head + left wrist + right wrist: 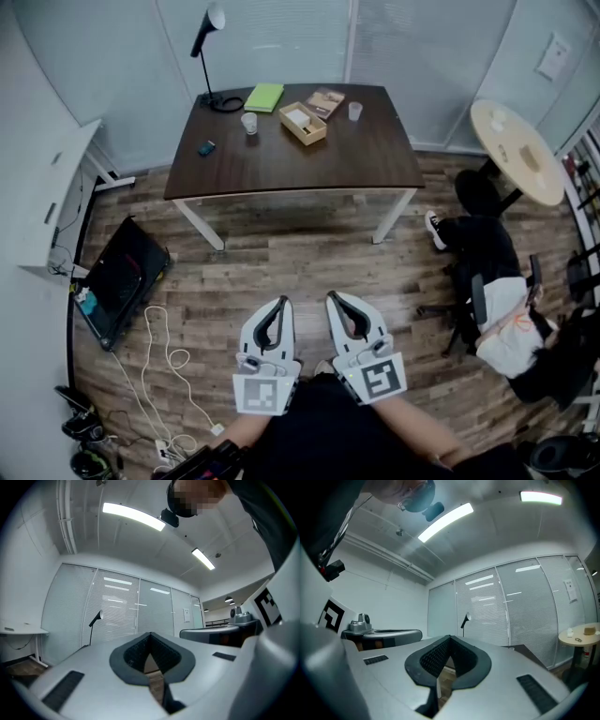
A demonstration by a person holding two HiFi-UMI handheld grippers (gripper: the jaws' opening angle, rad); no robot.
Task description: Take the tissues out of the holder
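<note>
The tissue holder [302,123] is a shallow wooden box with white tissue in it, standing on the far half of the dark brown table [291,159]. Both grippers are low in the head view, well short of the table and over the wood floor. My left gripper [280,303] and my right gripper [336,298] are side by side, both shut with nothing between the jaws. In the left gripper view the left gripper [150,635] has its tips meeting. The right gripper [450,638] stands the same in its own view. Both point up towards the blinds and ceiling, so the holder is hidden there.
On the table stand a black desk lamp [210,58], a green notebook [264,97], a brown book [325,102], two clear cups [249,123] and a small dark object [206,147]. A round pale table [521,150] and a seated person [502,300] are at right. A black case [120,281] and cables [169,370] lie at left.
</note>
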